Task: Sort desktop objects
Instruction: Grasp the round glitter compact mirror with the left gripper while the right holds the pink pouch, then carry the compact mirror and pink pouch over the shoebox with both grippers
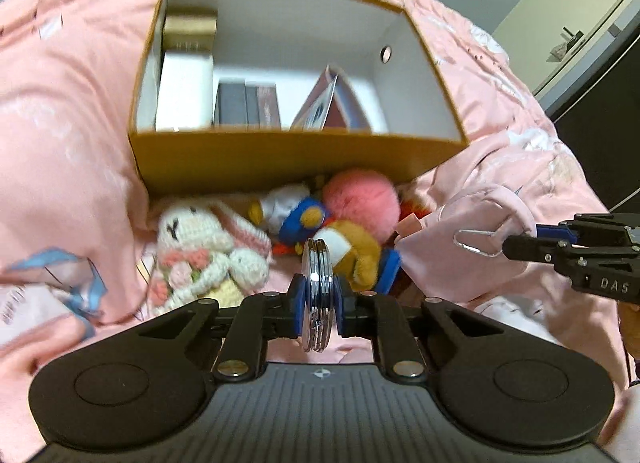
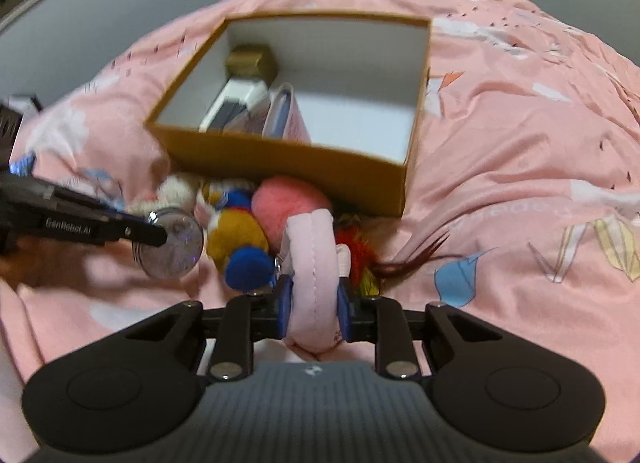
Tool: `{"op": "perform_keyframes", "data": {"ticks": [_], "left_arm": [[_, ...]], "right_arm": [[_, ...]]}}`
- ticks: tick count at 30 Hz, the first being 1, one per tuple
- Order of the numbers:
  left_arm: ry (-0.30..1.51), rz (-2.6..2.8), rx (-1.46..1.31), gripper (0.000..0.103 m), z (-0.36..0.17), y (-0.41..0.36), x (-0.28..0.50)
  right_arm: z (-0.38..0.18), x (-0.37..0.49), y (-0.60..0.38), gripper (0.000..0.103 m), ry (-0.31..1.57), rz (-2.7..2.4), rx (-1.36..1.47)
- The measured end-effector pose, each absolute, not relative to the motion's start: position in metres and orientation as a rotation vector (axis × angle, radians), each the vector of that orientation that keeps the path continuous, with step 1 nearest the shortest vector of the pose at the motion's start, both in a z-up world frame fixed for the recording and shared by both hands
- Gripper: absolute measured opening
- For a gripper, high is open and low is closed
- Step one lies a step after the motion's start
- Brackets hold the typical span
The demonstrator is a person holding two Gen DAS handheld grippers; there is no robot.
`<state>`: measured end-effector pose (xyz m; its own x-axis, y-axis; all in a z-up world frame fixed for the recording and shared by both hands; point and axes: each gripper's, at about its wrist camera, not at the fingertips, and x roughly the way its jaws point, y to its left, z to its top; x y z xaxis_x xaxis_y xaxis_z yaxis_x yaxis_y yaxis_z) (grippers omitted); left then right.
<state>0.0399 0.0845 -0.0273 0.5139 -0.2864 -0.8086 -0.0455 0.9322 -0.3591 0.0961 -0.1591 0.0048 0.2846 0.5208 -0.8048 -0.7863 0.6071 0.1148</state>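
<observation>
My left gripper (image 1: 318,305) is shut on a round silver compact mirror (image 1: 317,271), held edge-on above the bedsheet; the mirror also shows in the right wrist view (image 2: 170,247). My right gripper (image 2: 314,305) is shut on a pink fabric pouch (image 2: 312,263) with a metal clip; the pouch also shows in the left wrist view (image 1: 472,239). A tan cardboard box (image 1: 280,163) with white inside lies beyond, holding small boxes and a booklet. Plush toys lie before it: a white crochet bunny (image 1: 196,251), a duck plush (image 1: 296,215), a pink pompom (image 1: 360,199).
A pink patterned bedsheet (image 2: 520,167) covers everything. A cabinet (image 1: 580,23) stands at the far right. A blue ribbon and card (image 1: 48,287) lie at the left. Red feathery item (image 2: 356,251) lies by the pouch.
</observation>
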Motion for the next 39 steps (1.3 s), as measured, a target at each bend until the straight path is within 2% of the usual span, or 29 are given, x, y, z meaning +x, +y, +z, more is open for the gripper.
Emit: {"op": "perform_keyframes", "data": {"ticks": [7, 18, 29, 39], "left_arm": [[0.916, -0.156, -0.372, 0.016, 0.017, 0.090, 0.036], [0.773, -0.098, -0.320, 0.016, 0.069, 0.105, 0.069], [0.857, -0.083, -0.331, 0.016, 0.030, 0.102, 0.160], [0.944, -0.098, -0.331, 0.016, -0.004, 0.100, 0.191]], "right_arm": [[0.048, 0.104, -0.164, 0.024, 0.839, 0.928, -0.139], [0.084, 0.126, -0.141, 0.024, 0.672, 0.865, -0.040], [0.054, 0.168, -0.088, 0.024, 0.654, 0.765, -0.086], [0.018, 0.184, -0.061, 0.024, 0.725, 0.758, -0.143]]}}
